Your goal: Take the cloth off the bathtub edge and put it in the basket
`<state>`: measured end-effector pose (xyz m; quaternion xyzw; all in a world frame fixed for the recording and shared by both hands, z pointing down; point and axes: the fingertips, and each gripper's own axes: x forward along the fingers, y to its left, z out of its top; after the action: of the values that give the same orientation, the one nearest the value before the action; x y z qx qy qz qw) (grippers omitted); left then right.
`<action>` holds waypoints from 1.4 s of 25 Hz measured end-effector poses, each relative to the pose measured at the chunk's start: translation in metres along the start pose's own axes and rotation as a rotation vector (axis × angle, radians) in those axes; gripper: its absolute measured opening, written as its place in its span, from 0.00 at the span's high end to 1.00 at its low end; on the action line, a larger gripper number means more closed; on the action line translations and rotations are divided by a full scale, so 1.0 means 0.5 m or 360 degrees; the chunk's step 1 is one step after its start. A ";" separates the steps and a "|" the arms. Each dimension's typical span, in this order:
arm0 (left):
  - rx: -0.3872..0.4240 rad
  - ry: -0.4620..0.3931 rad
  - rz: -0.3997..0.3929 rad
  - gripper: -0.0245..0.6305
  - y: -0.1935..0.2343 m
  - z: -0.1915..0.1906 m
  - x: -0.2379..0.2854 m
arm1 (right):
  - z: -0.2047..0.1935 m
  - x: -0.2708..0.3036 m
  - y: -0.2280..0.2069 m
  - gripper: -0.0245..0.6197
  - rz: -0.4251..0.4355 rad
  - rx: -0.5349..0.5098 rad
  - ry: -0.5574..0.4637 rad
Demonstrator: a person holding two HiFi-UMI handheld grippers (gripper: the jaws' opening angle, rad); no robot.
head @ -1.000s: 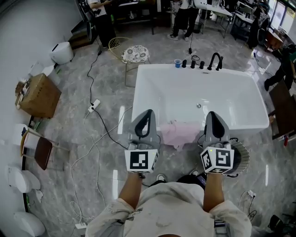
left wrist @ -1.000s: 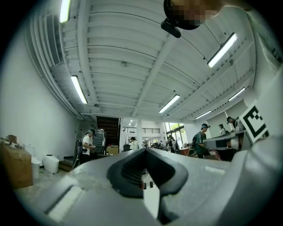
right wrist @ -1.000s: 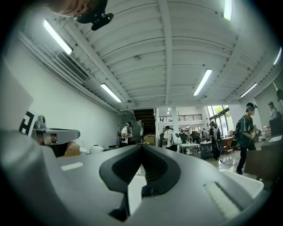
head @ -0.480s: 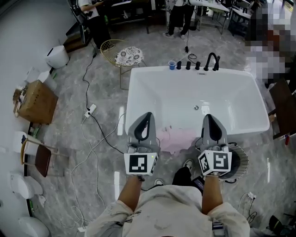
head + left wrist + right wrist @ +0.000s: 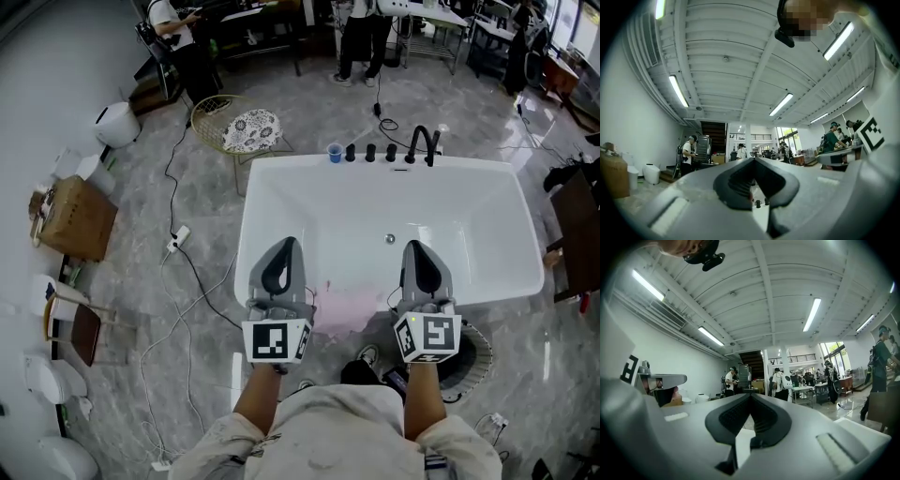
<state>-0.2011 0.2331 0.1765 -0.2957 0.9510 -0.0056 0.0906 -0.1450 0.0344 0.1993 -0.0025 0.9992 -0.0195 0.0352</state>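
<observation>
A pink cloth (image 5: 342, 307) hangs over the near edge of the white bathtub (image 5: 251, 220), between my two grippers in the head view. My left gripper (image 5: 286, 242) is held over the tub's near left rim, shut and empty. Level with it, my right gripper (image 5: 415, 246) is to the right of the cloth, also shut and empty. Neither touches the cloth. The round basket (image 5: 472, 349) stands on the floor by the tub's near right side, partly hidden behind the right gripper. Both gripper views, with the left gripper (image 5: 752, 158) and the right gripper (image 5: 751, 394), point up at the ceiling and the far room.
A black faucet (image 5: 422, 143) and a blue cup (image 5: 335, 152) sit on the tub's far rim. A wire chair with a patterned cushion (image 5: 246, 128) stands beyond the far left corner. Cables (image 5: 187, 272) trail over the floor at the left, near a cardboard box (image 5: 80, 217). People stand at the back.
The person has stepped closer to the tub, so the tub and the cloth sit lower and further left in the head view. Both grippers have stayed shut and side by side.
</observation>
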 end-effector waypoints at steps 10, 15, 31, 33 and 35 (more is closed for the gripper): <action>-0.0009 0.0049 0.0058 0.96 -0.025 -0.043 0.092 | -0.041 0.098 -0.091 0.96 0.0068 0.0024 0.0053; 0.0009 0.0059 0.0029 0.96 0.022 -0.070 0.115 | -0.056 0.136 -0.062 0.96 0.0037 0.0024 0.0062; -0.0028 0.0207 0.0034 0.96 0.137 -0.193 0.060 | -0.260 0.165 0.080 0.96 0.0113 -0.0006 0.0482; -0.0021 0.0180 0.0051 0.96 0.154 -0.216 0.063 | -0.314 0.177 0.096 0.96 0.0132 -0.0008 0.0554; -0.0016 0.0162 0.0063 0.96 0.162 -0.249 0.059 | -0.381 0.182 0.115 0.96 0.0157 -0.0016 0.0626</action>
<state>-0.2925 0.2782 0.2887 -0.2766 0.9600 -0.0139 0.0408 -0.2497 0.0986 0.3806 0.0500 0.9858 -0.0128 -0.1596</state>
